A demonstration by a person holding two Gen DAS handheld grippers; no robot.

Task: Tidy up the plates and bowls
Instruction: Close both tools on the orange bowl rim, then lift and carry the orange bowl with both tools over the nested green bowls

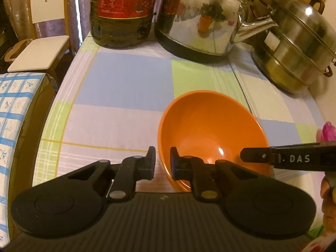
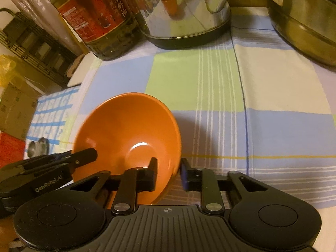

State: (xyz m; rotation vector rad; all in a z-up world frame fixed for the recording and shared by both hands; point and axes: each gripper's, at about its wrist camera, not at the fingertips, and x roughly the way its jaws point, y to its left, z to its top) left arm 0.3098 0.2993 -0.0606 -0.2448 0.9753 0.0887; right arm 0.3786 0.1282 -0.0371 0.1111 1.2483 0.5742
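An orange bowl [image 1: 212,130] is held between both grippers above the checked tablecloth [image 1: 126,79]. My left gripper [image 1: 162,163] is shut on the bowl's left rim, one finger inside and one outside. My right gripper [image 2: 168,173] is shut on the bowl's right rim [image 2: 176,147] in the same way. In the left wrist view the right gripper's finger [image 1: 258,154] reaches over the bowl from the right. In the right wrist view the left gripper's finger [image 2: 84,155] reaches in from the left. The bowl [image 2: 128,130] is empty.
At the back stand a large oil bottle [image 1: 121,12], a shiny steel kettle [image 1: 201,19] and a steel steamer pot [image 1: 298,48]. A white stool [image 1: 40,50] stands off the table's left edge. A blue checked cloth [image 1: 12,113] lies at the left.
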